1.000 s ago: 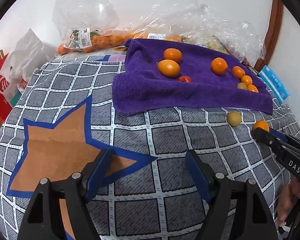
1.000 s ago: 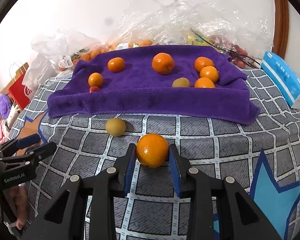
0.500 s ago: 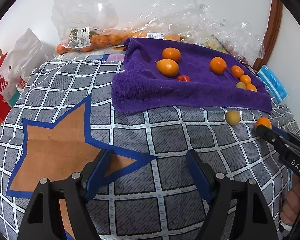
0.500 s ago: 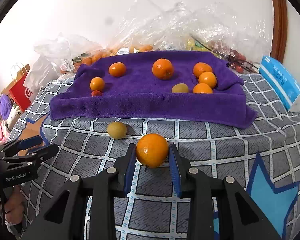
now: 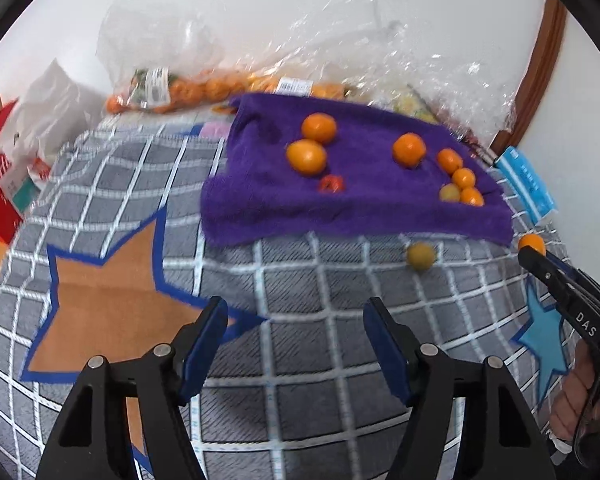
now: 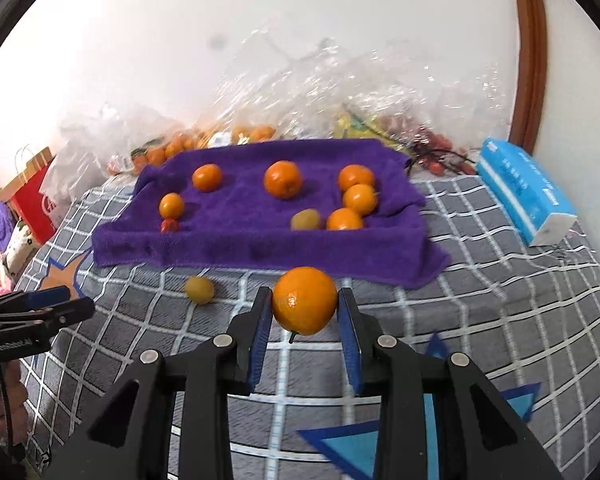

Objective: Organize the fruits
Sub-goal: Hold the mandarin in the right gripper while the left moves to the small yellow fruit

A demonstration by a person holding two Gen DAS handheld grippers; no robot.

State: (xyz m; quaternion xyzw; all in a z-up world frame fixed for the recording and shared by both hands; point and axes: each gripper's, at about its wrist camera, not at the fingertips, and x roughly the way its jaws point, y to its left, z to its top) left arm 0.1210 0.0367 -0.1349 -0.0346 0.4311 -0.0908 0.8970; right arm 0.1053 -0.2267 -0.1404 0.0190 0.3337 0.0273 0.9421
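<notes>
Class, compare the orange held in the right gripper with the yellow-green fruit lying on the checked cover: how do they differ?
The round orange fruit is bright orange, the small yellow-green fruit dull. The orange is larger. It is clamped in the right gripper, while the other lies free on the grey checked cover. Both are round and off the purple towel.

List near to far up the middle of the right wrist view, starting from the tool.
right tool → clamped orange → near edge of the purple towel → large orange on the towel → clear plastic bags by the wall
</notes>
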